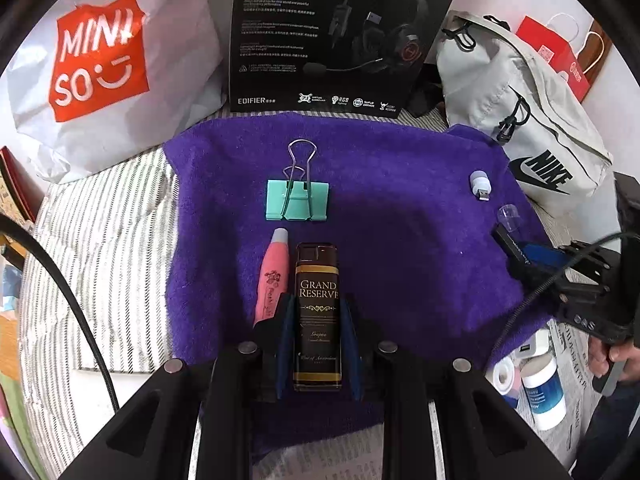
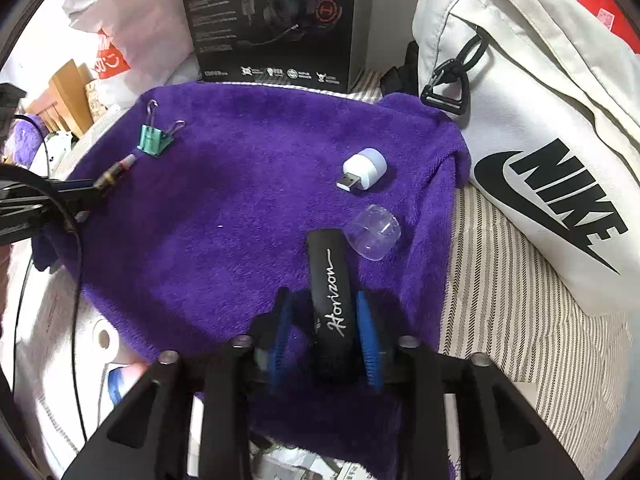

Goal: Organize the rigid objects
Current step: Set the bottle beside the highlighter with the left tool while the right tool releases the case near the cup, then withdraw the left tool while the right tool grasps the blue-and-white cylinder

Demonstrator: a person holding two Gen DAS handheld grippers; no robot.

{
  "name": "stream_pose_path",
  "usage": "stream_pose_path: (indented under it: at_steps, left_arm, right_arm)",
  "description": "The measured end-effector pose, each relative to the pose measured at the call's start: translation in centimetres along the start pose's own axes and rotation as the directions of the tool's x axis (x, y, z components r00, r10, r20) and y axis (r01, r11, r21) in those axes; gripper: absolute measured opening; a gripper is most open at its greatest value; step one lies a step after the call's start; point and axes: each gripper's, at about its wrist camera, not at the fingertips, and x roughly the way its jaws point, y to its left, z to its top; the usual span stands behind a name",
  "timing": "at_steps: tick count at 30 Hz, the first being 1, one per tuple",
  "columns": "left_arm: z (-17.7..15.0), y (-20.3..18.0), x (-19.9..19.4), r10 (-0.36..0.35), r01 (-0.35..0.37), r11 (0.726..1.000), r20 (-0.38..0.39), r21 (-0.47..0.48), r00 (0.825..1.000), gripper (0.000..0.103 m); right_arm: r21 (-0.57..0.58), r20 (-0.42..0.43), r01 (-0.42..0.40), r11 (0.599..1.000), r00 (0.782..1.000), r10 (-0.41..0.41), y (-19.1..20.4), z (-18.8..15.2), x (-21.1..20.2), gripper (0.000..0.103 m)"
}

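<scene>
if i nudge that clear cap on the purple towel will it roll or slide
The clear cap looks like a rounded, thin plastic shell lying on its side, so it would probably roll rather than slide. The plush towel should slow it quickly. It seems very light, so even a slight touch may flick it away.

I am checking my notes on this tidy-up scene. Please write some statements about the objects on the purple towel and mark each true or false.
1. The left tongs grip the Grand Reserve lighter. True.
2. The green binder clip lies on the purple towel. True.
3. The pink tube lies right of the lighter in the left wrist view. False: left.
4. The Horizon case is white. False: black.
5. The USB night light lies beside the binder clip. False: it lies far from it, near the clear cap.
</scene>
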Motion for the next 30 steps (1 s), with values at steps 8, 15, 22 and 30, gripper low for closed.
stream_pose_path:
  at_steps: [8,15,22,30]
  left_arm:
    - [0.6,-0.3,1.4,0.017,-0.017,1.000,-0.016,0.005,1.000,0.022]
    - [0.9,-0.7,1.8,0.046,-0.045,0.998,-0.018,0.031,0.999,0.023]
    - [0.8,-1.3,2.0,0.078,-0.078,0.996,-0.011,0.054,0.997,0.023]
    - [0.0,-2.0,1.6,0.073,-0.072,0.996,-0.021,0.059,0.997,0.039]
  right_arm:
    - [0.016,0.055,0.017,1.000,0.998,-0.018,-0.2,-0.1,-2.7,0.043]
    - [0.037,0.086,0.021,0.999,0.996,-0.025,-0.4,-1.0,-4.8,0.044]
    - [0.056,0.097,0.014,0.998,0.995,-0.019,-0.2,-2.4,-6.1,0.044]
    - [0.076,0.102,0.014,0.997,0.995,-0.022,-0.2,-4.2,-7.7,0.044]
